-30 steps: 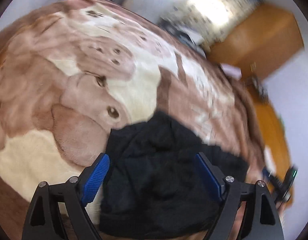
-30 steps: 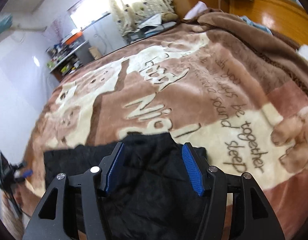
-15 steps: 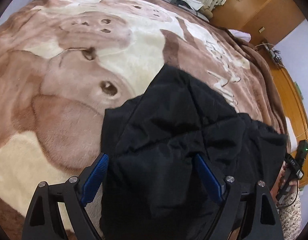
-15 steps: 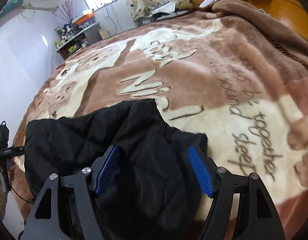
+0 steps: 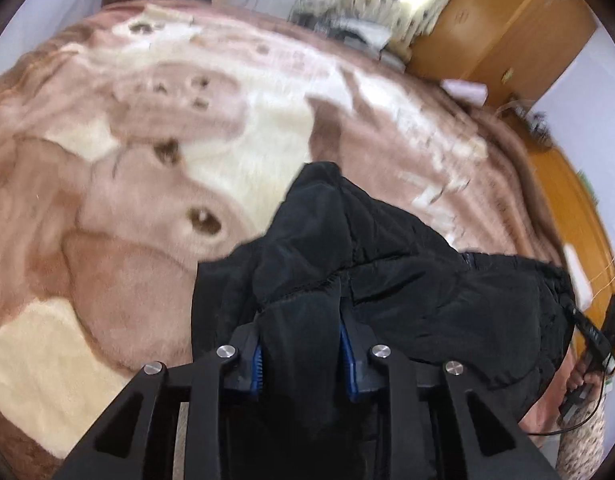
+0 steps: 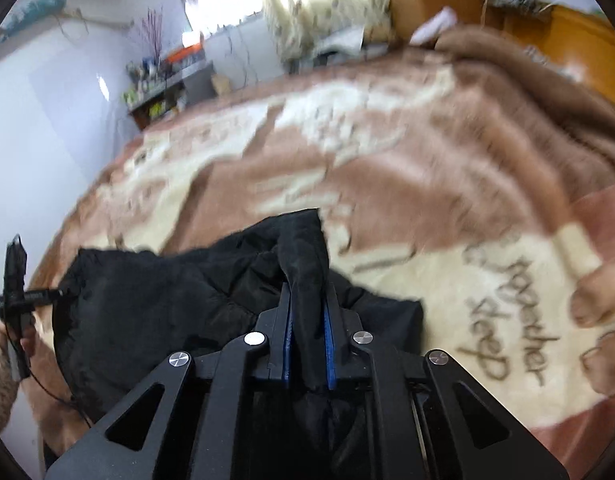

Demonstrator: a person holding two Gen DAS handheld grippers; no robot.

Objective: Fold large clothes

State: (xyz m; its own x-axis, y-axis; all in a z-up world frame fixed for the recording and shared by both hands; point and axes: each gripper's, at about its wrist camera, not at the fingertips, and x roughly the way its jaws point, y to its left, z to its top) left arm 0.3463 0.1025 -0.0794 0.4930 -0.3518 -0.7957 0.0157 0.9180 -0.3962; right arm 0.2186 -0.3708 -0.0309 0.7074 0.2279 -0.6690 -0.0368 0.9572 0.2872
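Observation:
A large black padded garment [image 5: 387, 280] lies bunched on the near part of a brown and cream blanket [image 5: 147, 184]. My left gripper [image 5: 303, 356] is shut on a thick fold of the garment at its near left end. My right gripper [image 6: 307, 344] is shut on a fold of the same black garment [image 6: 167, 304] at its near right end. Each pinched fold stands up between the blue pads. The fabric under both grippers is hidden.
The blanket [image 6: 387, 168] covers a wide bed. A wooden wardrobe [image 5: 503, 28] stands behind it, and wooden furniture [image 6: 567, 40] along the right side. A cluttered shelf [image 6: 167, 80] stands at the back left. The other hand-held gripper shows at each frame's edge [image 5: 595, 340].
Both grippers were open over the garment and have shut on folds of it. The pinched folds now rise off the blanket, and both views are blurred by motion.

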